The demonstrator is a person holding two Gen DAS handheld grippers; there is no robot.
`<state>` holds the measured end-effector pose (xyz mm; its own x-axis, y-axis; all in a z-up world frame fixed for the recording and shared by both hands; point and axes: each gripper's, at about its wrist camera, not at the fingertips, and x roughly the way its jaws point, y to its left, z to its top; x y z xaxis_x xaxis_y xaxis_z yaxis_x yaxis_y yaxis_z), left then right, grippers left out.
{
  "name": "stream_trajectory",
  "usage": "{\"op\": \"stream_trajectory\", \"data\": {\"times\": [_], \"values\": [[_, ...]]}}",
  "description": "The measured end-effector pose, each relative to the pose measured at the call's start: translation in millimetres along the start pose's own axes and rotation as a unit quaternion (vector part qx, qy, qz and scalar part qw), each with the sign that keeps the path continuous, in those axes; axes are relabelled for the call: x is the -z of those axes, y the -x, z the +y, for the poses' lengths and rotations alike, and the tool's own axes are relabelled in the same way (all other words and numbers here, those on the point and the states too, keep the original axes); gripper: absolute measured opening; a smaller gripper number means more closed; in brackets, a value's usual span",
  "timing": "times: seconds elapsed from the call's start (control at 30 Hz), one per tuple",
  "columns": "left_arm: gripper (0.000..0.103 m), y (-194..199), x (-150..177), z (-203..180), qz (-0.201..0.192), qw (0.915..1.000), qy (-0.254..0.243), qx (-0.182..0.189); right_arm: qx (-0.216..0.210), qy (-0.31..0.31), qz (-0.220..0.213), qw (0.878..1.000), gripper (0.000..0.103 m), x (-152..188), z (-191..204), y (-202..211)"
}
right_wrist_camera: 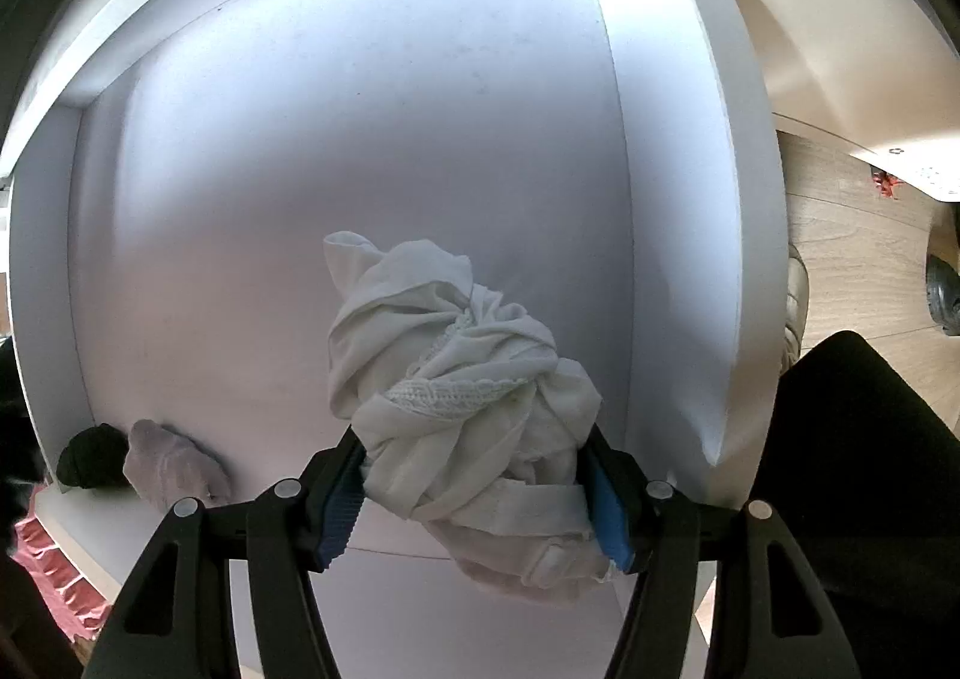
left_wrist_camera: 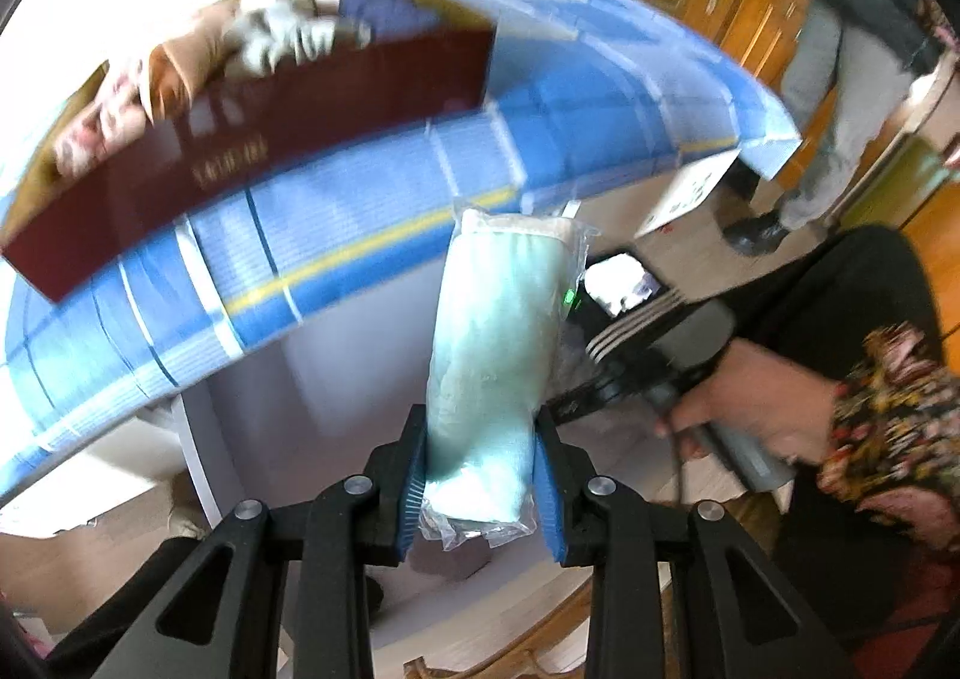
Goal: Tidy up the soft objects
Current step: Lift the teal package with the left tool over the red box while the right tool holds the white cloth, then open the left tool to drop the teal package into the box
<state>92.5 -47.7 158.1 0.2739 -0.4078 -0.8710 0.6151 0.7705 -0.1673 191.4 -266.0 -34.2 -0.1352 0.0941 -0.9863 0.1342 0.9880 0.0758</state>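
Observation:
In the left wrist view my left gripper (left_wrist_camera: 480, 469) is shut on a pale green soft roll in a clear plastic wrap (left_wrist_camera: 492, 367), held upright in the air. A dark red box (left_wrist_camera: 240, 138) with several soft items inside lies on a blue checked cloth (left_wrist_camera: 540, 120) ahead. My right gripper's body (left_wrist_camera: 660, 343) shows at the right, held in a hand. In the right wrist view my right gripper (right_wrist_camera: 480, 493) is shut on a crumpled white garment with lace trim (right_wrist_camera: 456, 379), inside a white drawer (right_wrist_camera: 360, 138).
A grey sock (right_wrist_camera: 174, 463) and a black soft item (right_wrist_camera: 90, 457) lie at the drawer's left corner. A pink ruffled cloth (right_wrist_camera: 54, 565) shows at the lower left. A person's legs (left_wrist_camera: 840, 96) stand by wooden doors on the wooden floor (right_wrist_camera: 858, 253).

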Motion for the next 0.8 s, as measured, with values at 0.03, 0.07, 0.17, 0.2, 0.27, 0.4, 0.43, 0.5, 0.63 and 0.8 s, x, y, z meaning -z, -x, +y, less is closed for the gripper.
{"op": "stream_trajectory", "data": {"times": [0.03,0.07,0.17,0.2,0.27,0.4,0.43,0.5,0.63,0.8], "values": [[0.032,4.7,-4.3,0.5,-0.005,1.0,0.002,0.002,0.0,0.0,0.0,1.0,0.064,-0.1,0.0,-0.4],[0.032,11.7,-9.5,2.6,-0.011,0.9999,0.006,0.003,-0.001,0.0,0.0,1.0,0.064,-0.3,-0.1,-0.4],[0.032,32.0,-24.3,12.0,-0.03,0.9992,0.023,0.009,-0.002,-0.001,0.0,1.0,0.064,0.0,0.2,-1.4],[0.032,37.8,-28.6,15.5,-0.036,0.9989,0.028,0.008,-0.003,-0.001,0.0,1.0,0.064,1.2,-0.8,-3.3],[0.032,51.6,-39.2,25.4,-0.051,0.998,0.036,0.004,-0.003,0.0,0.0,1.0,0.064,1.3,-0.4,-2.5],[0.032,64.5,-58.2,44.4,-0.068,0.9963,0.051,-0.016,-0.003,0.002,0.002,1.0,0.064,1.3,-0.6,-4.5],[0.032,67.7,-64.1,53.6,-0.069,0.9955,0.061,-0.02,-0.004,0.002,0.002,1.0,0.064,1.3,-0.6,-4.7],[0.032,71.1,-73.0,68.8,-0.067,0.9944,0.077,-0.024,-0.004,0.001,0.002,1.0,0.064,0.8,-1.2,-5.1],[0.032,69.3,-91.0,99.8,-0.051,0.9928,0.097,-0.048,-0.005,0.0,0.002,1.0,0.064,0.5,-1.5,-7.3],[0.032,57.9,-108.0,134.1,-0.03,0.9882,0.125,-0.082,-0.01,-0.001,0.002,1.0,0.064,0.4,-2.8,-8.6]]}}
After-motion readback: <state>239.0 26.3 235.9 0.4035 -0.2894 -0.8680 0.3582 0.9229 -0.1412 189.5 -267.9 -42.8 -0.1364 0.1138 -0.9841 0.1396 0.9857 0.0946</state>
